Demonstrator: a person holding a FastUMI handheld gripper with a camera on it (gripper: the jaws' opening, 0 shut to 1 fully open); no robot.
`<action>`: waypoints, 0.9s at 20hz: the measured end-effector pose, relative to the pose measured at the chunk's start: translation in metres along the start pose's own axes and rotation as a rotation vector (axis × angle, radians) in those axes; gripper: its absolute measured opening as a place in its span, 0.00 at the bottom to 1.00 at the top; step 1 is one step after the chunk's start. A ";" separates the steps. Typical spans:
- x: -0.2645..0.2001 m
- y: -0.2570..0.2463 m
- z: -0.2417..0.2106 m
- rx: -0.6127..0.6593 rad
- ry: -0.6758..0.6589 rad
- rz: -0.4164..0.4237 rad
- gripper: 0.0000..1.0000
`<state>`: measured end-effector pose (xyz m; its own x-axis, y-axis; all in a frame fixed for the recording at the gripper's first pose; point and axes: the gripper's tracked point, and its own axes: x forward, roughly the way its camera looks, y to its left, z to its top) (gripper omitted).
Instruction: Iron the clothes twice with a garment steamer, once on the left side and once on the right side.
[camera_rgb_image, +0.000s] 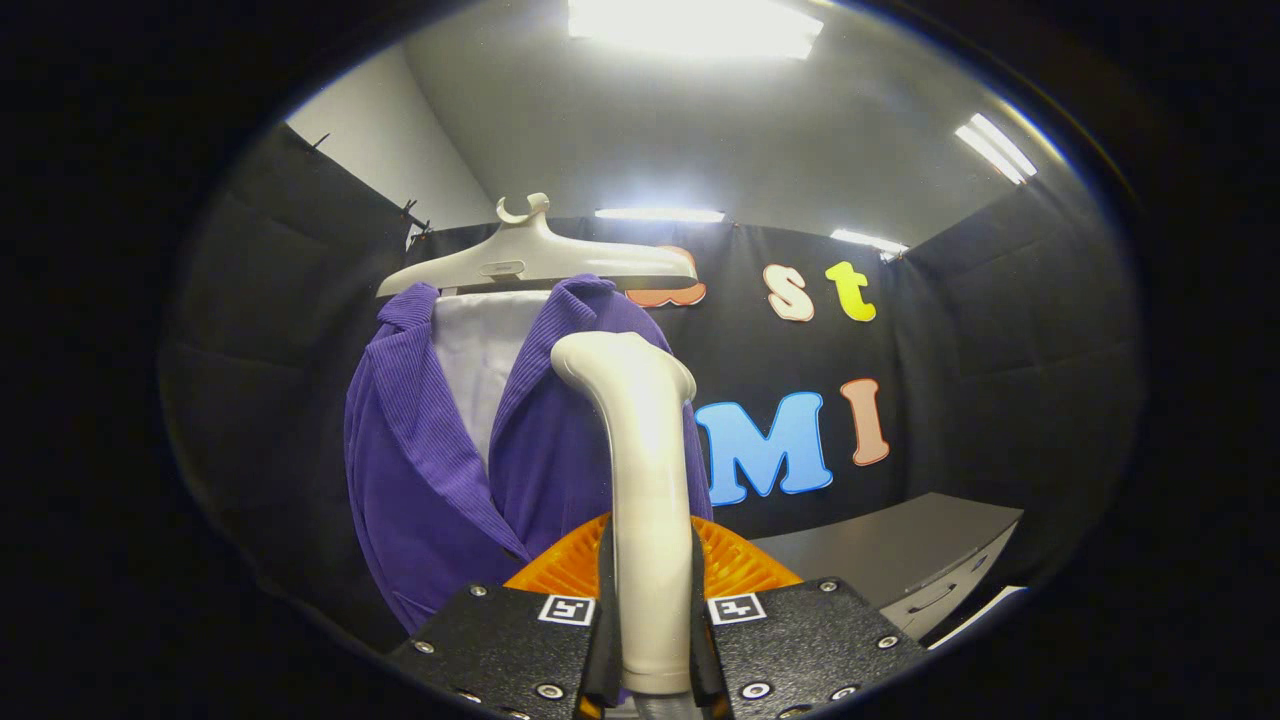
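Steamer (640, 470), cream-white and upright, stands clamped in the gripper (650, 630): both black fingers (606, 620) press against the sides of its handle, the jaws narrowed to just the handle's width. From the fingers the handle rises toward twelve o'clock and its head bends over toward ten o'clock, its tip lying over the right front of the garment.

Going from the left: the purple ribbed jacket (420, 460) hangs at about ten to eleven o'clock from the fingers, beyond them, with its lapels open over a white panel (478, 370) at the chest. A pale plastic hanger (535, 262) carries it at the top, roughly eleven o'clock. Whether the steamer head touches the cloth cannot be told.

An orange ribbed part (735, 565) shows just behind the handle, directly ahead of the fingers. At about two to three o'clock, well apart from the jacket, sits a grey cabinet (900, 565) with a drawer handle on its front.
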<state>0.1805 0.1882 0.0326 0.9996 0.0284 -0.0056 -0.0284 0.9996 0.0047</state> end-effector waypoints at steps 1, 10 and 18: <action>0.004 0.001 -0.004 -0.009 0.011 0.001 0.26; -0.015 0.010 -0.050 -0.110 0.049 0.011 0.27; -0.033 0.010 -0.109 -0.128 0.137 0.030 0.27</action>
<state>0.1464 0.1981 -0.0760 0.9884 0.0502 -0.1434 -0.0678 0.9904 -0.1206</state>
